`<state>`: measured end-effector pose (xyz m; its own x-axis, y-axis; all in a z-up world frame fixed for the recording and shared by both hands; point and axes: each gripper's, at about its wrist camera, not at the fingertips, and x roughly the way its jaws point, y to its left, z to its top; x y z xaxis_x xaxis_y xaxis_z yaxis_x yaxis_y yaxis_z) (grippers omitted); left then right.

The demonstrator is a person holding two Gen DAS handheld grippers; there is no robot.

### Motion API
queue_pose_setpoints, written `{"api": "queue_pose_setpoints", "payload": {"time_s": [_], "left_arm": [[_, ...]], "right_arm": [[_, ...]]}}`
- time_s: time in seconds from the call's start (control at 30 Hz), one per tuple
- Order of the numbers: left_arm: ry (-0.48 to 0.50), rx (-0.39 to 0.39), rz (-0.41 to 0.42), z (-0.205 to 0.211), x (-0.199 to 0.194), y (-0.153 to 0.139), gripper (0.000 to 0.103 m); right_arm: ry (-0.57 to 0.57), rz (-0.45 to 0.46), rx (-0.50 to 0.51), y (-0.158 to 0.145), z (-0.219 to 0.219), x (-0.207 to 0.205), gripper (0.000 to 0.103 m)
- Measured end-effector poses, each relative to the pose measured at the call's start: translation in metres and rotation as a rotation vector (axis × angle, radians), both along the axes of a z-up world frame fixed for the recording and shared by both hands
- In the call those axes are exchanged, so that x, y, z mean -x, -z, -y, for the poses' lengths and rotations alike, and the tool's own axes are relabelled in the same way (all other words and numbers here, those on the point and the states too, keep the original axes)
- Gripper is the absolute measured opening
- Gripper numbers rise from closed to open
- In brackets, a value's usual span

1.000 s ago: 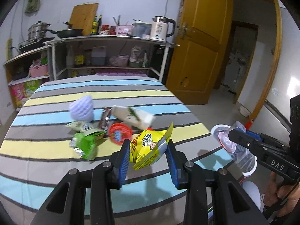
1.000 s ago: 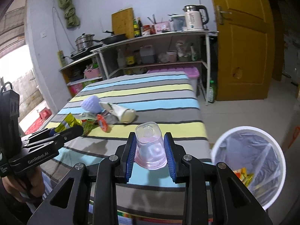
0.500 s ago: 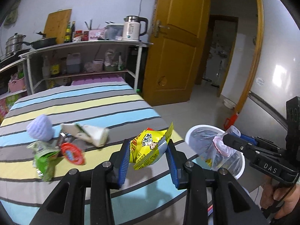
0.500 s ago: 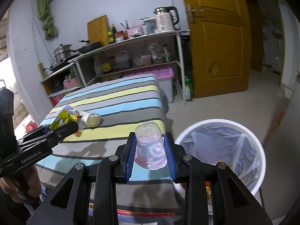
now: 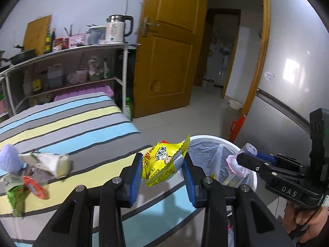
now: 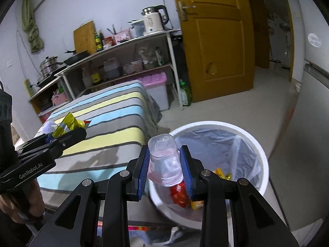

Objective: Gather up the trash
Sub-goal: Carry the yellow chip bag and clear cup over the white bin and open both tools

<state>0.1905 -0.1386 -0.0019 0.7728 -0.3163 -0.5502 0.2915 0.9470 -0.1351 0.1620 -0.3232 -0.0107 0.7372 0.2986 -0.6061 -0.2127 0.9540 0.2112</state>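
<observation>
My left gripper (image 5: pixel 162 164) is shut on a yellow snack packet (image 5: pixel 164 159) and holds it over the table's right edge, beside the white trash bin (image 5: pixel 242 150). My right gripper (image 6: pixel 166 165) is shut on an upturned clear plastic cup (image 6: pixel 164 160) and holds it above the near rim of the bin (image 6: pixel 253 142), which is lined with a clear bag and holds several wrappers (image 6: pixel 181 193). The right gripper with the cup (image 5: pixel 240 160) also shows in the left wrist view. The left gripper with the packet (image 6: pixel 70 123) shows in the right wrist view.
The striped table (image 5: pixel 78 127) still holds a lilac foam net (image 5: pixel 9 157), a cream wrapper (image 5: pixel 51 161), a red lid (image 5: pixel 34 186) and a green wrapper (image 5: pixel 16 197). A metal shelf rack (image 5: pixel 67 65) stands behind it. A yellow door (image 5: pixel 170 61) stands ajar.
Both grippers have swung right, away from the table and toward the bin. The cup is now over the bin's rim and the packet is near the table's edge.
</observation>
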Motion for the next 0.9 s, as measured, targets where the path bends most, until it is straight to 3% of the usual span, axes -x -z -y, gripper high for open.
{"api": "queue_pose_setpoints", "payload": {"time_s": [0.43, 0.7, 0.9], "left_arm": [[0.142, -0.001, -0.052, 0.056, -0.027, 0.017, 0.038], [0.197, -0.01, -0.125, 0.078, -0.045, 0.035, 0.038], [0.212, -0.001, -0.16, 0.082, -0.049, 0.044, 0.049]], "right_arm": [[0.068, -0.051, 0.003, 0.019, 0.031, -0.007, 0.032], [0.11, -0.097, 0.003, 0.033, 0.045, -0.013, 0.032], [0.123, -0.125, 0.009, 0.041, 0.051, -0.016, 0.032]]}}
